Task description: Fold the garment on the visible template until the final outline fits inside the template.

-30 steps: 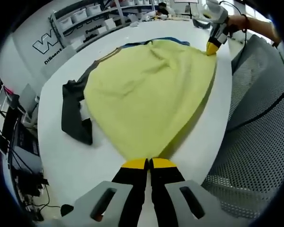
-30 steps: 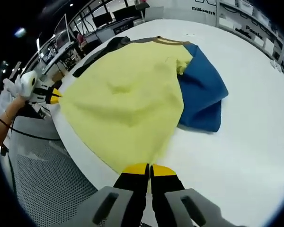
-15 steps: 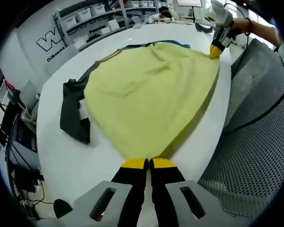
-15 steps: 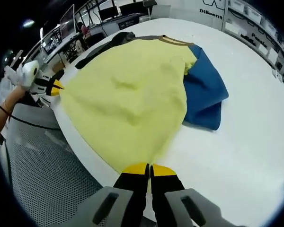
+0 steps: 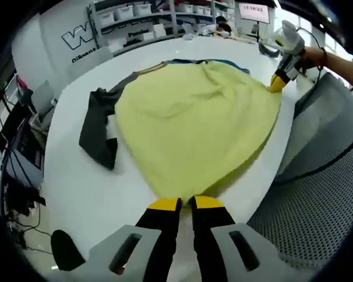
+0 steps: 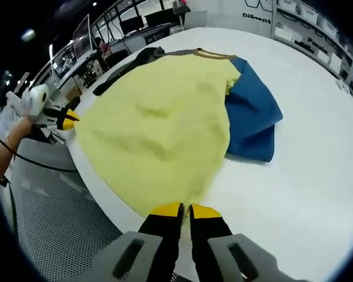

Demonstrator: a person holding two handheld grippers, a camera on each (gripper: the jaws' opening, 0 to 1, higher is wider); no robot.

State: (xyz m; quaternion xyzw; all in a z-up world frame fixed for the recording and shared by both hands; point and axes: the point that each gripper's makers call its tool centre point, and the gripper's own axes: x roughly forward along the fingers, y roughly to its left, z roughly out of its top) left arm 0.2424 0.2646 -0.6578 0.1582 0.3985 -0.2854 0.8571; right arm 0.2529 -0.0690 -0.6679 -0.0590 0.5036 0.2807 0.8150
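Early stage. Shirt [image 5: 194,123] lies spread flat on the white table [image 5: 106,188], yellow body facing up, one hem corner in each gripper. Left gripper [image 5: 186,204] has its jaws pinched together on the hem corner at 6 o'clock in the left gripper view; right gripper [image 6: 184,208] likewise pinched on the other hem corner at 6 o'clock in the right gripper view. The right gripper also shows at 2 o'clock in the left gripper view, the left one at 9 o'clock in the right gripper view, so the hem is stretched between them along the table's near edge.

Grey sleeve [image 5: 97,132] sticks out at 9 o'clock in the left gripper view; blue sleeve [image 6: 253,120] at 3 o'clock in the right gripper view. Collar [image 6: 215,54] sits at the far end, 12 o'clock.

No fold made yet, judging by the flat spread. No template outline can be made out on the table. Left to do: sleeves in, body folded, final outline checked.
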